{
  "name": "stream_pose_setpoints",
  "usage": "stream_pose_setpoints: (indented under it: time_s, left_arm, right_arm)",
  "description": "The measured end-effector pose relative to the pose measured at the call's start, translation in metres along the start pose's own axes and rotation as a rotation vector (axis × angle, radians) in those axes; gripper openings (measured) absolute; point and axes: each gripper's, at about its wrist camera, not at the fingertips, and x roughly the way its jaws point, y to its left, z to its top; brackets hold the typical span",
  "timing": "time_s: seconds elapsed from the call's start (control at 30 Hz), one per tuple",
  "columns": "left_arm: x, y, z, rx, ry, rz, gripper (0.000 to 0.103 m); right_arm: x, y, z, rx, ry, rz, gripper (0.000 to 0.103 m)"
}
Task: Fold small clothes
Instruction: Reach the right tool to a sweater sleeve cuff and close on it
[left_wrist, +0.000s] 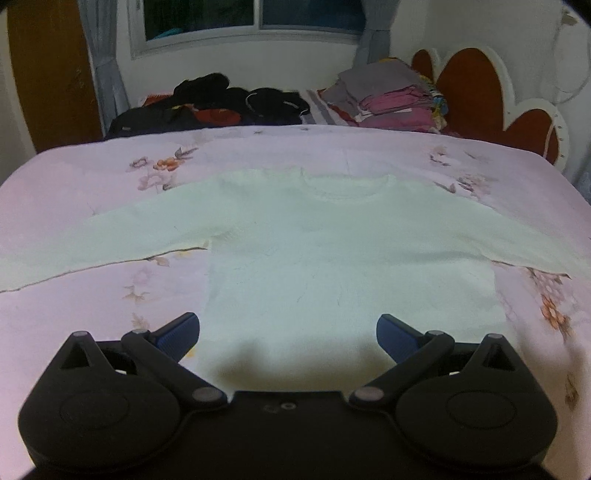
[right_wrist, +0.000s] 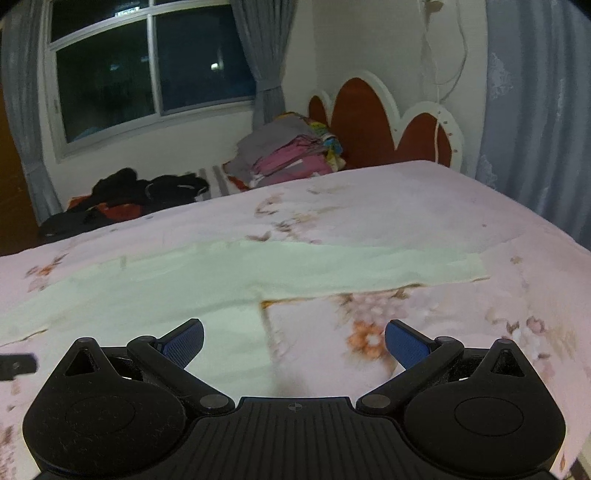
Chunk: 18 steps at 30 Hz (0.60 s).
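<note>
Lying flat on bedsheet (left_wrist: 92, 184): pale sweater (left_wrist: 332, 251) | left gripper (left_wrist: 288, 332) released | right gripper (right_wrist: 293, 341) released

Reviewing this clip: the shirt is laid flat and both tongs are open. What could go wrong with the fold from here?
1. The pale long-sleeved shirt lies on a loose floral bedsheet; the left tongs, open at the hem, might pinch sheet along with fabric.
2. The right tongs straddle the shirt's side edge, so a grab may catch only one layer.
3. The sleeves are spread wide and could drag or crease when lifted.
</note>
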Motion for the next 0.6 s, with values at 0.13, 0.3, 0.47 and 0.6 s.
stream_pose_setpoints:
  time_s: [0.13, 0.3, 0.47, 0.6]
  left_arm:
    - [0.019, -0.012, 0.010, -0.021, -0.003, 0.039, 0.102]
    - [0.049, -0.035, 0.025, -0.029, 0.015, 0.074, 0.101]
    - [0.074, -0.060, 0.036, -0.019, 0.021, 0.094, 0.101]
    - [0.093, -0.078, 0.040, 0.003, 0.027, 0.104, 0.101]
  right_arm:
    - [0.038, -0.036, 0.017, 0.012, 0.007, -0.007, 0.103]
    - [0.085, -0.082, 0.031, 0.031, 0.026, -0.035, 0.102]
    - [0.128, -0.138, 0.036, 0.098, 0.080, -0.089, 0.102]
    - [0.154, -0.184, 0.038, 0.163, 0.130, -0.150, 0.080]
